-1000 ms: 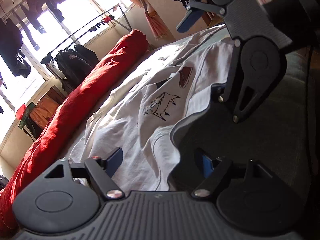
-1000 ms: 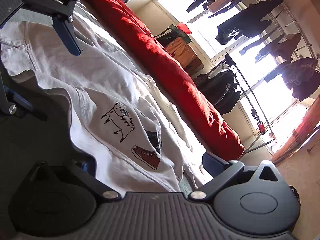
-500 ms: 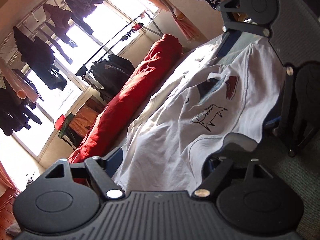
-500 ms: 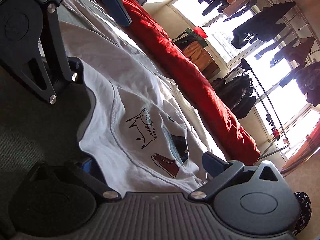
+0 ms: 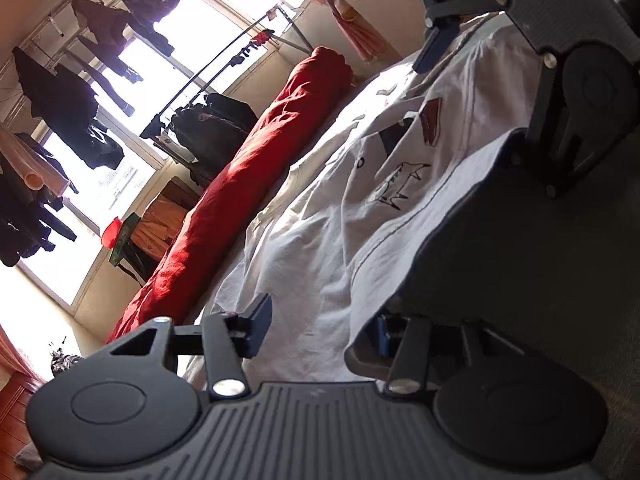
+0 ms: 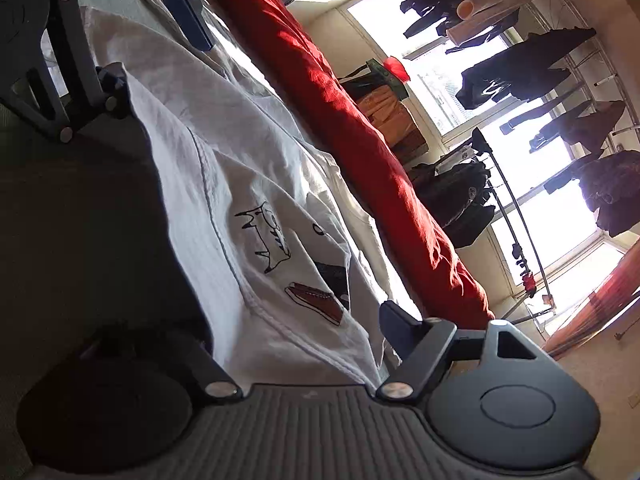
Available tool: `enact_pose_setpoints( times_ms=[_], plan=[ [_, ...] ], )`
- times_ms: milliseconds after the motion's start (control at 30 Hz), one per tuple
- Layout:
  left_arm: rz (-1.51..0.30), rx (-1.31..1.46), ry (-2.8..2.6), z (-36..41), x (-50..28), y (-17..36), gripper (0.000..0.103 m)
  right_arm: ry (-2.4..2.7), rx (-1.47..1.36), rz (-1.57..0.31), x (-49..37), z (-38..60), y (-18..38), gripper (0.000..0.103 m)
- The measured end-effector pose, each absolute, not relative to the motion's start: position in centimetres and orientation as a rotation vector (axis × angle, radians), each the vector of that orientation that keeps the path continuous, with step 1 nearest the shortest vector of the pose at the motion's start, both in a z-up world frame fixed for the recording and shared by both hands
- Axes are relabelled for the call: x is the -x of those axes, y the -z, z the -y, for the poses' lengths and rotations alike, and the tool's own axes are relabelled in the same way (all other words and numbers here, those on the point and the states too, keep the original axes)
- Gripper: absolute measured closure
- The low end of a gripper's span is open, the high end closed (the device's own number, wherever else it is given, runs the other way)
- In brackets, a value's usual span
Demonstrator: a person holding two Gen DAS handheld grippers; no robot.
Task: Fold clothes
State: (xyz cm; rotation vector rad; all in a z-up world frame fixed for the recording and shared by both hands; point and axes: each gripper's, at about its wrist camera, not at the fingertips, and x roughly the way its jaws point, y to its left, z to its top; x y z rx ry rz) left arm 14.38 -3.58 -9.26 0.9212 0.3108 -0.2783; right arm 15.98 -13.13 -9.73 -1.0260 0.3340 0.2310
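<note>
White shirt [image 5: 320, 248] spread on bed [image 5: 540, 264], edge lifted, no finished fold visible. Left gripper [image 5: 320, 328] and right gripper [image 6: 296, 344] both wide apart around hem.

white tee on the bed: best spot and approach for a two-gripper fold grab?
Grip the white tee along its near stitched hem, one gripper toward each end, coming in low from the dark mattress side: that edge is free, fairly straight and nearest.

The left gripper [image 5: 320, 326] and the right gripper [image 6: 296, 340] face each other, low and tilted, each with its jaws spread wide, one finger above and one beneath
</note>
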Motion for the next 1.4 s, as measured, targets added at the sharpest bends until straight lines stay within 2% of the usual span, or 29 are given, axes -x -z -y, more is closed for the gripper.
enact_pose_setpoints(
  times_ms=[33,100,133,233,267,300,367,633,867,1000,1067,1167,1400],
  plan=[
    [-0.306,-0.932,0.285,3.8,-14.2,9.2,0.087,-0.245,1.043,-0.322,-15.6,12.9,9.7,0.03],
    [-0.282,-0.944,0.291,4.1,-14.0,9.0,0.095,-0.272,1.052,-0.306,-15.0,12.6,9.3,0.048],
    [-0.276,-0.94,0.293,4.1,-14.0,8.7,0.096,-0.29,1.047,-0.305,-14.8,12.5,9.0,0.052],
    [-0.268,-0.917,0.308,3.9,-13.8,7.7,0.102,-0.348,1.011,-0.34,-14.6,12.7,7.9,0.076],
    [-0.258,-0.916,0.31,3.9,-13.6,7.3,0.102,-0.366,0.993,-0.356,-14.6,12.8,7.5,0.088],
    [-0.246,-0.921,0.311,3.8,-13.4,7.0,0.102,-0.384,0.965,-0.37,-14.6,13.0,6.9,0.096],
    [-0.234,-0.913,0.318,3.6,-12.9,6.1,0.103,-0.418,0.909,-0.393,-14.6,13.3,5.6,0.1],
    [-0.16,-0.912,0.326,3.0,-9.9,1.4,0.103,-0.468,0.849,-0.349,-12.2,14.4,-0.6,0.1],
    [-0.222,-0.928,0.426,2.8,-6.0,0.5,0.103,-0.588,0.816,-0.408,-8.5,15.3,-4.0,0.1],
    [-0.278,-0.929,0.487,2.8,-4.1,0.6,0.103,-0.666,0.832,-0.511,-6.4,15.3,-3.2,0.097],
    [-0.353,-0.911,0.52,2.8,-3.9,1.9,0.1,-0.689,0.818,-0.582,-6.2,15.4,-1.7,0.091],
    [-0.452,-0.882,0.567,2.9,-3.4,3.6,0.093,-0.714,0.754,-0.706,-6.7,15.6,1.0,0.089],
    [-0.498,-0.761,0.576,0.5,-2.2,2.1,0.092,-0.742,0.657,-0.75,-5.0,17.3,1.1,0.079]
  ],
)
